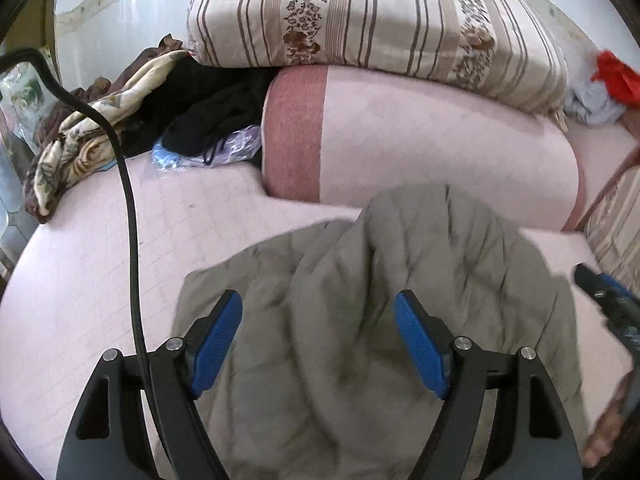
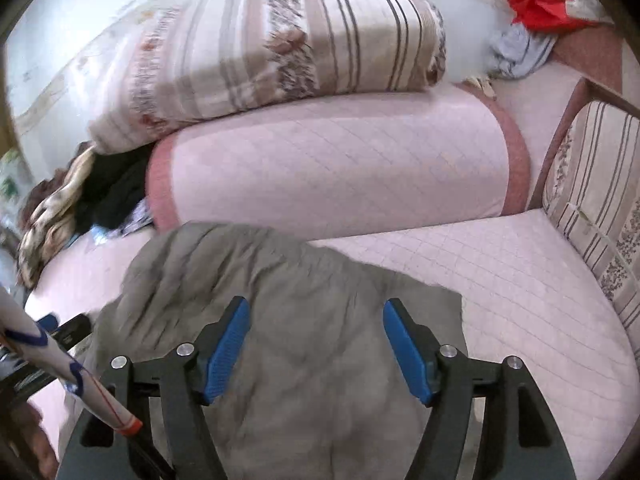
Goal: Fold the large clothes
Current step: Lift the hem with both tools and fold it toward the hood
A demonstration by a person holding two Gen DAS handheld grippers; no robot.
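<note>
Grey garment (image 1: 360, 300) lies rumpled on pink bed (image 1: 100, 280), not yet neatly folded. Left gripper (image 1: 318, 344) and right gripper (image 2: 316, 350) both released, holding nothing.

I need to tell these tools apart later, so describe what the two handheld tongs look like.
Both look alike. The left tongs have black angular arms with slotted cut-outs, silver round pivot pins and ribbed blue pads; a black cable loops up beside them. The right tongs have the same black arms, silver pins and blue pads.
</note>
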